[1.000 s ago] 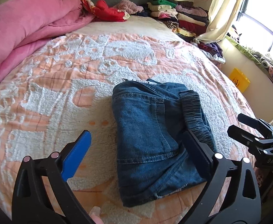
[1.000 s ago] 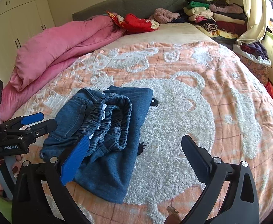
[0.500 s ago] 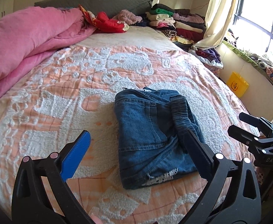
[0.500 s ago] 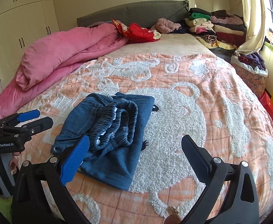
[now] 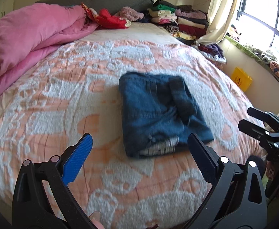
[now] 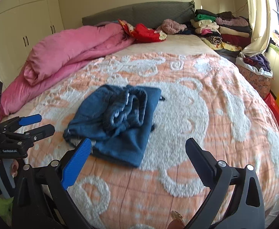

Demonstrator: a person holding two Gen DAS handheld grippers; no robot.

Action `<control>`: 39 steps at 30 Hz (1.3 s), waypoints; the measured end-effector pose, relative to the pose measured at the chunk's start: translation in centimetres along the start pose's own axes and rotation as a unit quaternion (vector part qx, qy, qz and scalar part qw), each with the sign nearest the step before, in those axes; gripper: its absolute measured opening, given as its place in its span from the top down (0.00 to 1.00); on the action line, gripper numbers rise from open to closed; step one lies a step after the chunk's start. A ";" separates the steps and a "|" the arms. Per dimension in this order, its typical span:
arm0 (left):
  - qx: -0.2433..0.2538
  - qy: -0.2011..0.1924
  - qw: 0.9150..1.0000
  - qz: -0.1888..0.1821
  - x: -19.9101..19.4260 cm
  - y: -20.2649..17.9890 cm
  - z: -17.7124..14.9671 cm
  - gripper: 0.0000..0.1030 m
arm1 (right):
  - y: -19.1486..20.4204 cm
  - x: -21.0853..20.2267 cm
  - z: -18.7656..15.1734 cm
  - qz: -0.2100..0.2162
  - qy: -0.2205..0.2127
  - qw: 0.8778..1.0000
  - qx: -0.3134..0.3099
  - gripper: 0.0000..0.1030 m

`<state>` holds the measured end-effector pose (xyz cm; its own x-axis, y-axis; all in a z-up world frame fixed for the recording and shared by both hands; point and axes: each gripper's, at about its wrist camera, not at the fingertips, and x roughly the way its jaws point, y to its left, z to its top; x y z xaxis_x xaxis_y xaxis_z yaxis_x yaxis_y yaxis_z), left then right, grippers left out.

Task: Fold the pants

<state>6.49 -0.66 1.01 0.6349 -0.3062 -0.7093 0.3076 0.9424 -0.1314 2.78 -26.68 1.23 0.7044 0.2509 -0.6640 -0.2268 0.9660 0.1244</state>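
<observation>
Fingers [image 5: 85,148] on both grippers are hanging spread and empty; we are judging the folded denim pants [image 5: 158,112] soft, heavyish, best pinched at a folded edge.

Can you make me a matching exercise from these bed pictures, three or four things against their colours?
Things:
1. pants
2. duvet
3. headboard
4. bag

Colours:
A. yellow
B. grey
C. blue
D. pink

Pairs: 1-C, 2-D, 3-B, 4-A
</observation>
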 end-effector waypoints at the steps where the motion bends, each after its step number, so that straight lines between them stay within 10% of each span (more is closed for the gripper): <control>1: 0.001 0.005 1.000 0.001 0.0 0.0 -0.6 0.09 | 0.1 0.0 -0.3 -0.002 0.004 1.000 -0.001 0.04; 39: -0.018 0.035 0.999 0.016 -0.3 0.0 -2.8 0.09 | 0.2 -0.8 -2.2 -0.010 0.019 1.000 0.009 0.04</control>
<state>4.33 -0.21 -0.73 0.5925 -0.2664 -0.7603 0.2611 0.9563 -0.1316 0.67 -26.82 0.21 0.6823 0.2291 -0.6942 -0.1999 0.9719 0.1242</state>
